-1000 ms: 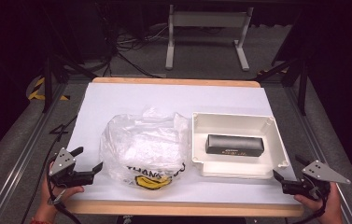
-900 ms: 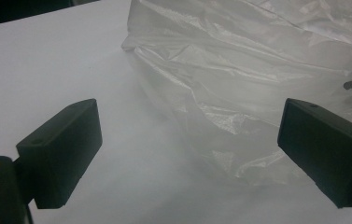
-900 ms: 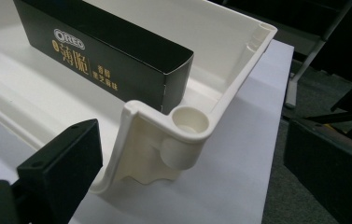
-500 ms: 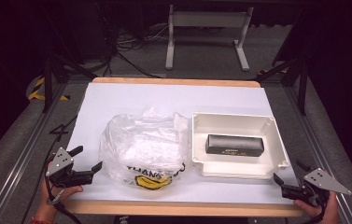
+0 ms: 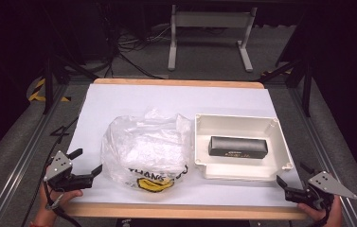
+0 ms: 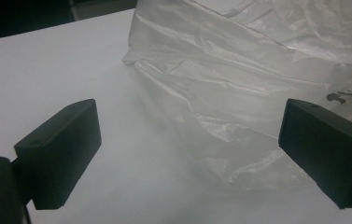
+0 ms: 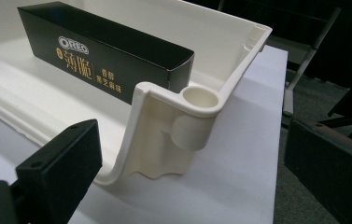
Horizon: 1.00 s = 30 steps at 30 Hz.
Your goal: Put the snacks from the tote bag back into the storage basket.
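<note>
A crumpled clear plastic bag (image 5: 144, 150) with yellow and black print lies at the table's middle front. Its folds rise close ahead in the left gripper view as the bag (image 6: 257, 88). To its right stands a cream tray (image 5: 242, 124) holding a black Oreo box (image 5: 237, 147). In the right gripper view the box (image 7: 103, 51) lies inside the tray, whose near corner (image 7: 183, 121) is just ahead. My left gripper (image 5: 87, 166) is open at the front left, just left of the bag. My right gripper (image 5: 292, 179) is open at the front right, beside the tray's corner.
A white sheet covers the table (image 5: 133, 101), with a wooden edge (image 5: 176, 211) at the front. Metal rails run along both sides. A grey stand (image 5: 209, 33) and cables sit on the dark floor behind.
Both grippers have drifted slightly toward the front edge of the table. The bag, tray and box have not moved.
</note>
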Motion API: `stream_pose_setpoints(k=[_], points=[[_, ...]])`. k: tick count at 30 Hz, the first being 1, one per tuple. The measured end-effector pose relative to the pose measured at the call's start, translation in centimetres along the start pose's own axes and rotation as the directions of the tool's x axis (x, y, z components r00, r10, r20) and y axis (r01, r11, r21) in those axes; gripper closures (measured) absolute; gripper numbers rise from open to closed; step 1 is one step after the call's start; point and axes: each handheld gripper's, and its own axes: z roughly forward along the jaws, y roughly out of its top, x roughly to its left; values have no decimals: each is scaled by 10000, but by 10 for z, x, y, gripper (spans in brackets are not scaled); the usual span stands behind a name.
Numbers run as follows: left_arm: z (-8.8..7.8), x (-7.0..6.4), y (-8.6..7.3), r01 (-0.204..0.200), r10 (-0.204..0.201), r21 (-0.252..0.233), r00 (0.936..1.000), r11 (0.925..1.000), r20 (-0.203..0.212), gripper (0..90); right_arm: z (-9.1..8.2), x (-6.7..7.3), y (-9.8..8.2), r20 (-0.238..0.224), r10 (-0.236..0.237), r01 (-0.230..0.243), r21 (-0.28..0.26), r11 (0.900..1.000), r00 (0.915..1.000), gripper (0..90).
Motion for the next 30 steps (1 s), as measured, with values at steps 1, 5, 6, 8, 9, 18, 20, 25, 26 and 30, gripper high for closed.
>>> stream_pose_setpoints(k=[1,5,6,8,9,18,20,25,26,30], points=[[0,0,1,-30,30,-31,10000,10000,5,66,0,1,1,73,-61,61,21,10000,10000,50],[1,0,1,-70,70,9,10000,10000,-6,63,1,1,1,32,-131,131,25,9999,9999,49],[1,0,1,-70,70,9,10000,10000,-6,63,1,1,1,32,-131,131,25,9999,9999,49],[2,0,1,-36,36,39,10000,10000,-10,62,2,1,1,62,-148,148,74,9999,9999,49],[2,0,1,-37,37,54,10000,10000,-19,62,2,1,1,63,-141,141,72,9999,9999,49],[2,1,1,-36,36,19,10000,10000,-53,60,1,3,2,22,-168,168,46,9998,9999,49],[2,1,2,-21,22,21,10000,10000,-36,60,1,3,2,24,-170,170,62,9998,9999,49],[2,1,2,7,-7,12,10000,10000,-60,59,1,4,2,11,-227,227,71,9997,9997,49],[2,1,2,7,-7,10,10000,10000,-61,59,1,4,2,49,-246,246,59,9997,9997,49],[3,1,2,-3,3,19,10000,10000,-52,59,1,4,2,18,-180,180,57,9998,9998,49]])
